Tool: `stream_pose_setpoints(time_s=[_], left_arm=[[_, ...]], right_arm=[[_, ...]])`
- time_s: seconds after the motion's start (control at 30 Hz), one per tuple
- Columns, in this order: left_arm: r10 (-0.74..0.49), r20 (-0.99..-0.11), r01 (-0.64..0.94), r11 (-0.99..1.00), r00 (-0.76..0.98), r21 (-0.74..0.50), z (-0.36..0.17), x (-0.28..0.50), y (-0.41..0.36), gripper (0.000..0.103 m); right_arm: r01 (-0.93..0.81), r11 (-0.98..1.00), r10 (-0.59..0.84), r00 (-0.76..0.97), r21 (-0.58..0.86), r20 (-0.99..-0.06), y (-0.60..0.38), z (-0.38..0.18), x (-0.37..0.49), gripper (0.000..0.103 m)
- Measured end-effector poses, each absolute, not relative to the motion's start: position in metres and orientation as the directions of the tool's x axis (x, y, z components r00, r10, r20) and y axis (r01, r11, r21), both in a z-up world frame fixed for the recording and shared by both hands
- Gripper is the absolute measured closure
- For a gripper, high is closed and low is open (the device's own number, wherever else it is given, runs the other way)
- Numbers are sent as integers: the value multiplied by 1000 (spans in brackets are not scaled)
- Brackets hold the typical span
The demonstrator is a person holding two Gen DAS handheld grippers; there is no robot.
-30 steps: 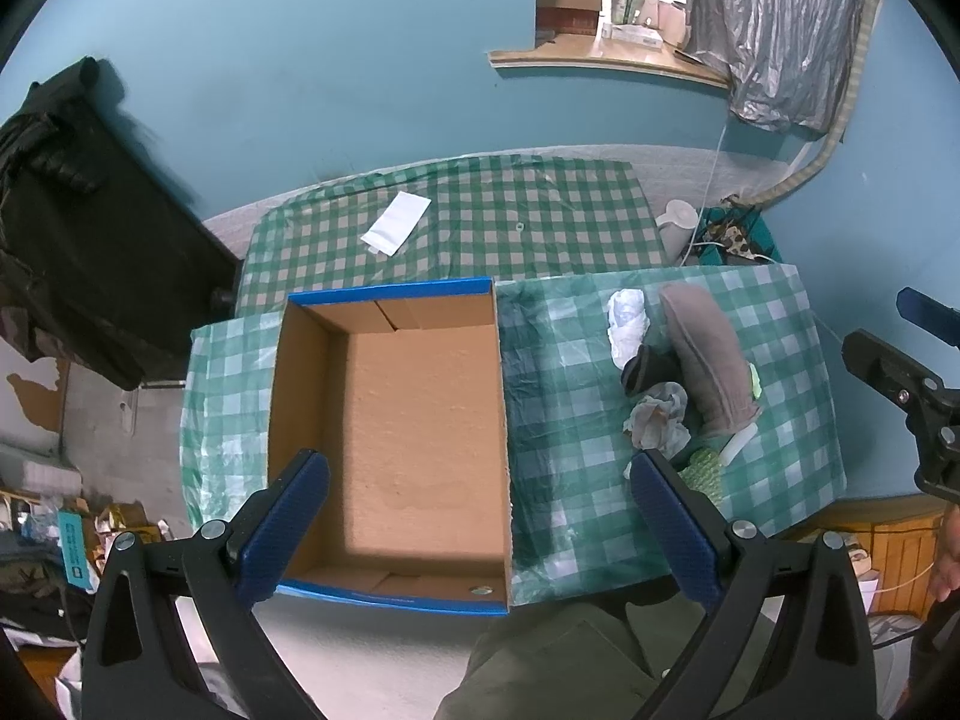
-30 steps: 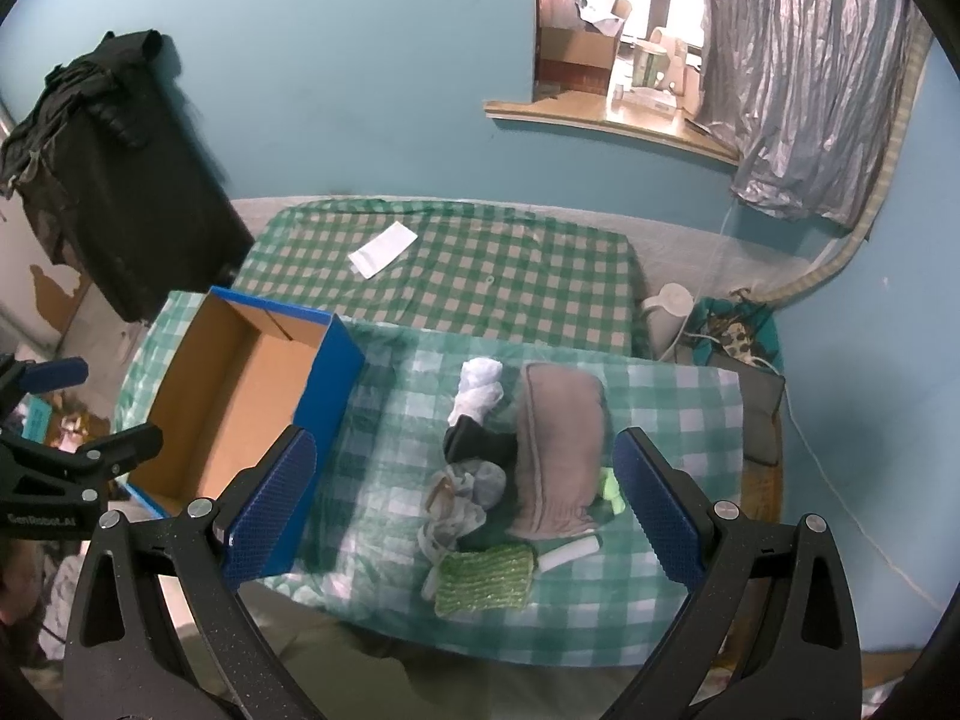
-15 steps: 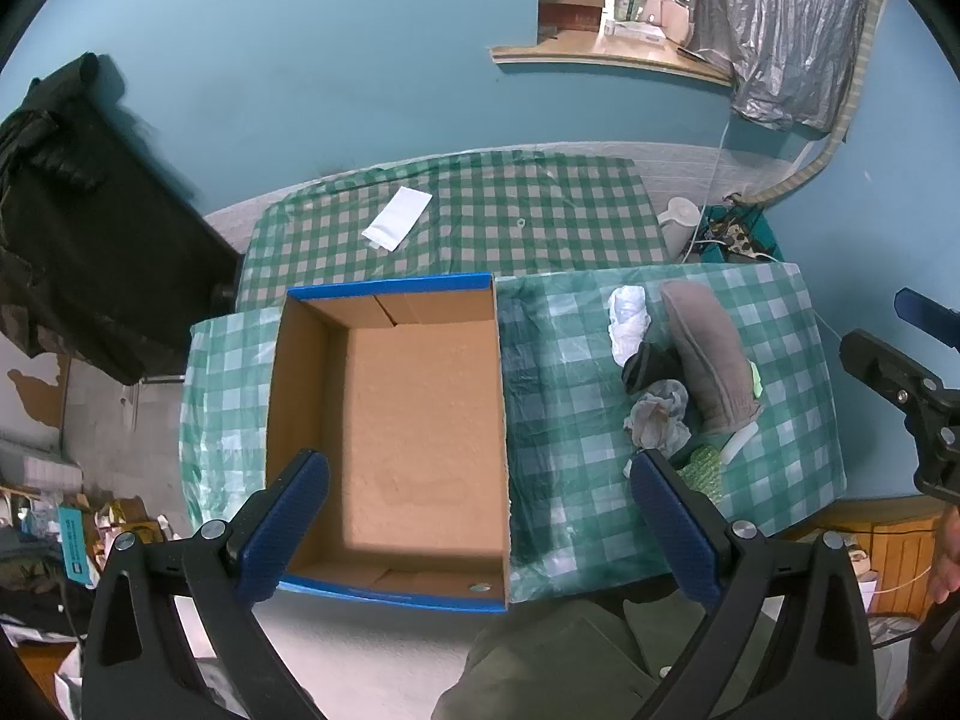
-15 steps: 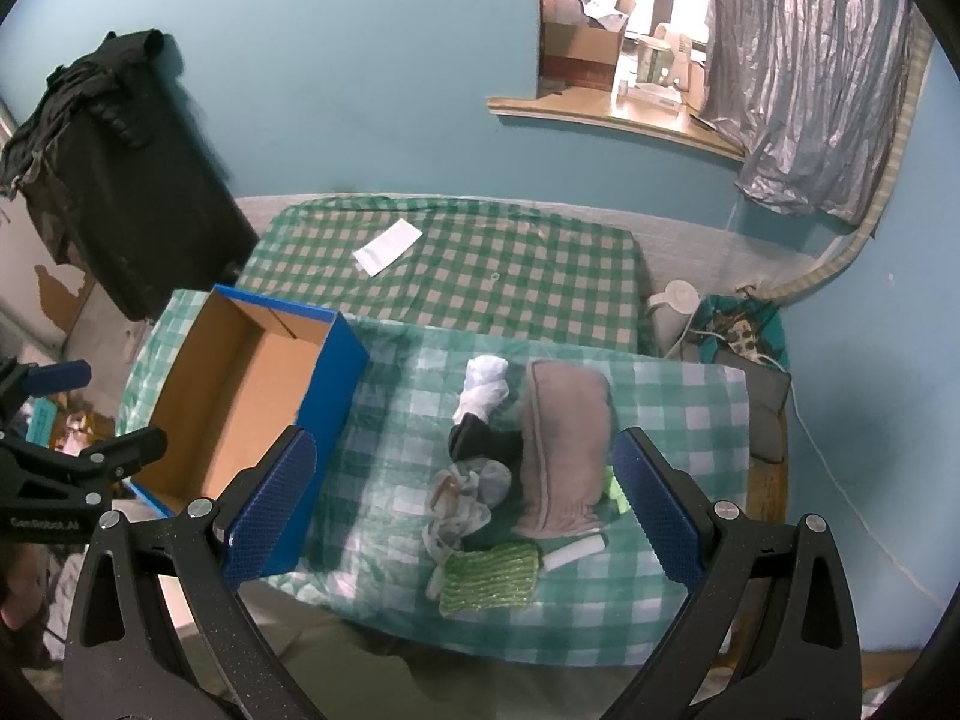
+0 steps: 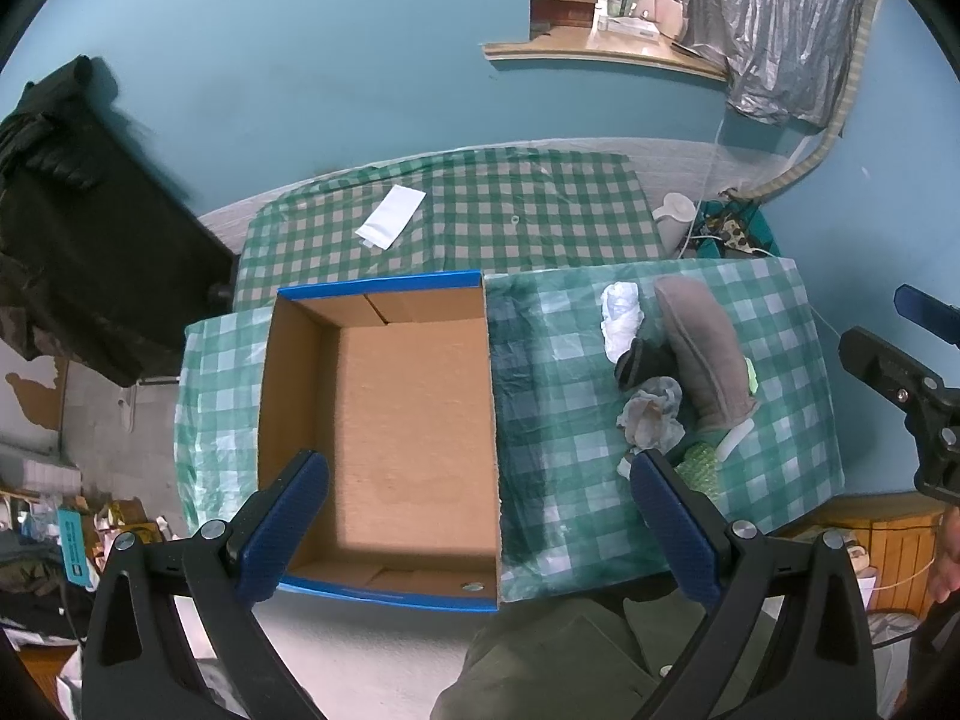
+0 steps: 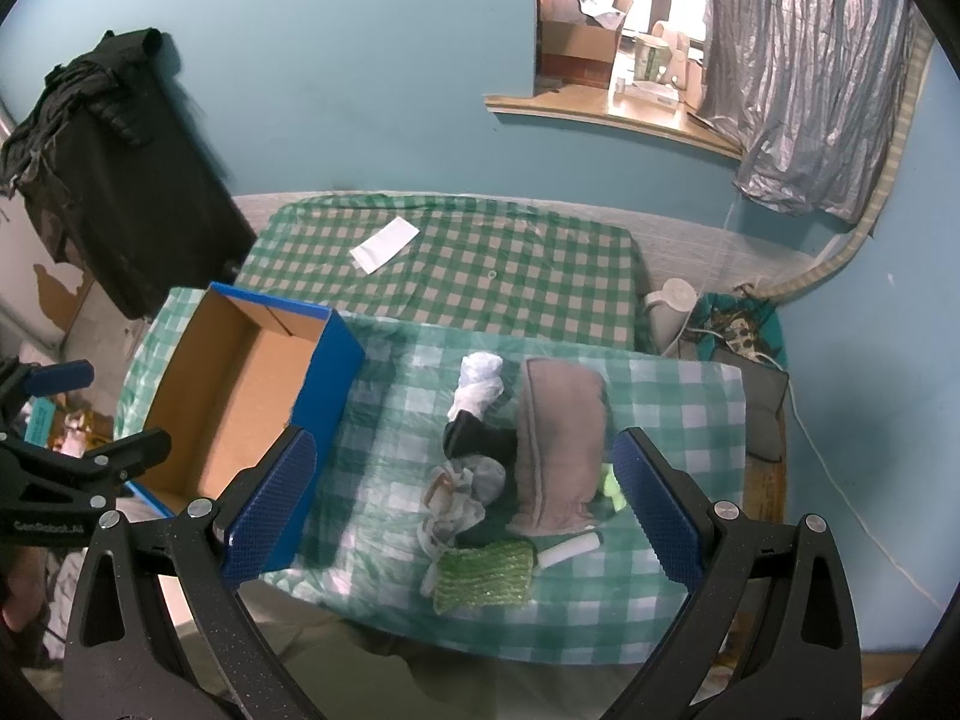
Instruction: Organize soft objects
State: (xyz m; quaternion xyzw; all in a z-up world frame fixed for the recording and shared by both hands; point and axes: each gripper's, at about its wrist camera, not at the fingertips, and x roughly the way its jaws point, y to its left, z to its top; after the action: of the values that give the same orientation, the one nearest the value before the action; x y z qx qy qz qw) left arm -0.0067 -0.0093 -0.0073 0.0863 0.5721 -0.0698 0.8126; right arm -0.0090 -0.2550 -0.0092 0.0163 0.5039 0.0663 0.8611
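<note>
Teal walls close in a small room where a table (image 6: 384, 546) in green-checked cloth stands before a second checked surface (image 6: 528, 264).

From the left wrist view, the left gripper (image 5: 477, 489) hangs high above the table, its blue fingers (image 5: 282, 519) spread wide with nothing between them. Directly under it sits an open cardboard box (image 5: 414, 414) with blue outer walls, bare inside. At 3 o'clock from the box lies the pile of soft things.

In the right wrist view, the right gripper (image 6: 459, 501) is likewise high up, jaws wide apart and holding nothing. Between its fingers, below, lies the pile: a grey pillow (image 6: 561, 450) lengthwise, a black sock (image 6: 474, 435) touching its 9 o'clock side, a white sock (image 6: 477, 381) at the pile's 11 o'clock end, a crumpled grey-white cloth (image 6: 459, 495) just below the black one, and a green knit cloth (image 6: 483, 576) at 6 o'clock. A white roll (image 6: 567, 551) lies just beside the green cloth, and a lime scrap (image 6: 612, 483) peeks out at the pillow's 4 o'clock edge. The box is at 9 o'clock from the pile, apart from it.

On the far surface lies a white paper (image 6: 384, 245). A dark garment (image 6: 96, 120) hangs at 10 o'clock; a window sill (image 6: 606, 117) and silver curtain (image 6: 804, 72) are at 1 o'clock.
</note>
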Motion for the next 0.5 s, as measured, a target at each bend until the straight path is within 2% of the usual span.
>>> stream_pose_setpoints(time_s=[0.5], left_arm=[[-16, -945, 213, 975, 327, 57, -8, -8, -18, 2]], right_arm=[[-98, 991, 131, 480, 96, -867, -259, -9, -10, 5]])
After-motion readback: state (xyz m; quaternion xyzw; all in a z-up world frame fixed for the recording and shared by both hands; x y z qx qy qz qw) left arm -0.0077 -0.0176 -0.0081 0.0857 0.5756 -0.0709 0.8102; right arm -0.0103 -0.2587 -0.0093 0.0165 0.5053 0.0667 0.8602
